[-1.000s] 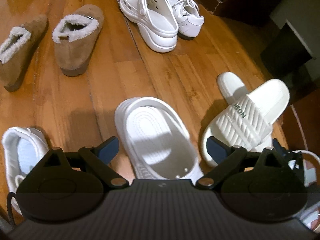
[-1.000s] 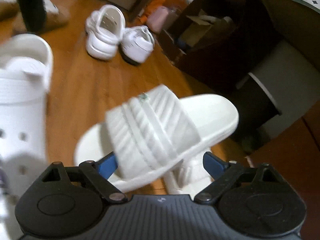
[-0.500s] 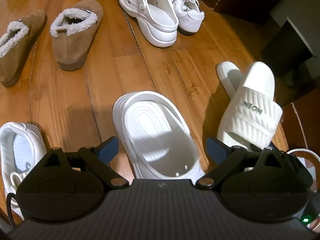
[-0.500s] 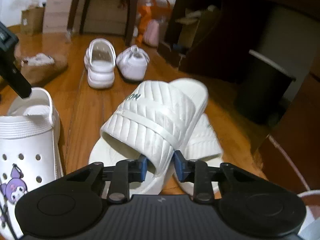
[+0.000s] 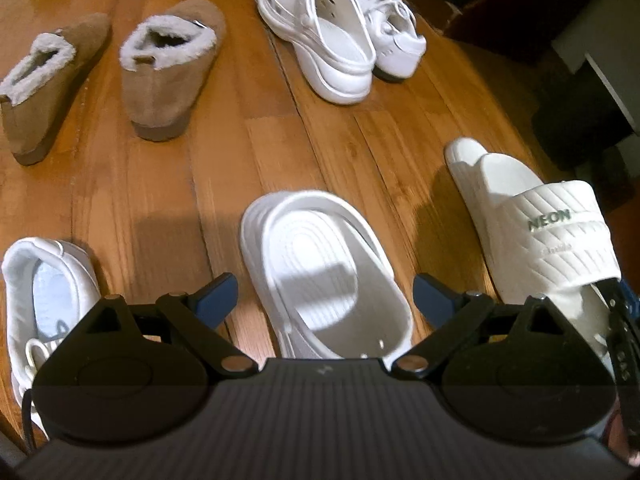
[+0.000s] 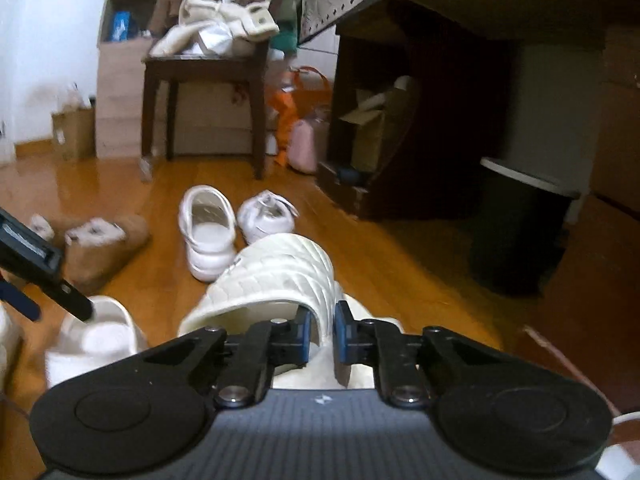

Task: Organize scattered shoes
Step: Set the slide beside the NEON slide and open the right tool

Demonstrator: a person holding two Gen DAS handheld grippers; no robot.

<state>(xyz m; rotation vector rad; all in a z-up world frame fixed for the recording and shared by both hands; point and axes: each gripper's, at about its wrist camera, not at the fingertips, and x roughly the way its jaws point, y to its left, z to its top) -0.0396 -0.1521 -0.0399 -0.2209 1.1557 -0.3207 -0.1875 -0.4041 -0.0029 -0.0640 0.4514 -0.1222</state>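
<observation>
Now we hold the white slide (image 6: 280, 276) by its strap edge, right gripper (image 6: 321, 334) jaws clamped thinly, above its mate (image 5: 464, 156) at the floor's near right, left gripper (image 5: 324, 292) jaws apart, so it may slip.

Right wrist view. The right gripper (image 6: 321, 334) pinches the ribbed strap edge of a white slide sandal (image 6: 280, 276) between its blue pads (image 6: 303, 334). Beyond it on the wooden floor (image 6: 400, 264) stand a white clog (image 6: 208, 232) and a white sneaker (image 6: 266, 216) side by side, with a tan fleece-lined slipper (image 6: 104, 246) to the left. A dark chair (image 6: 208, 80) bears pale items
</observation>
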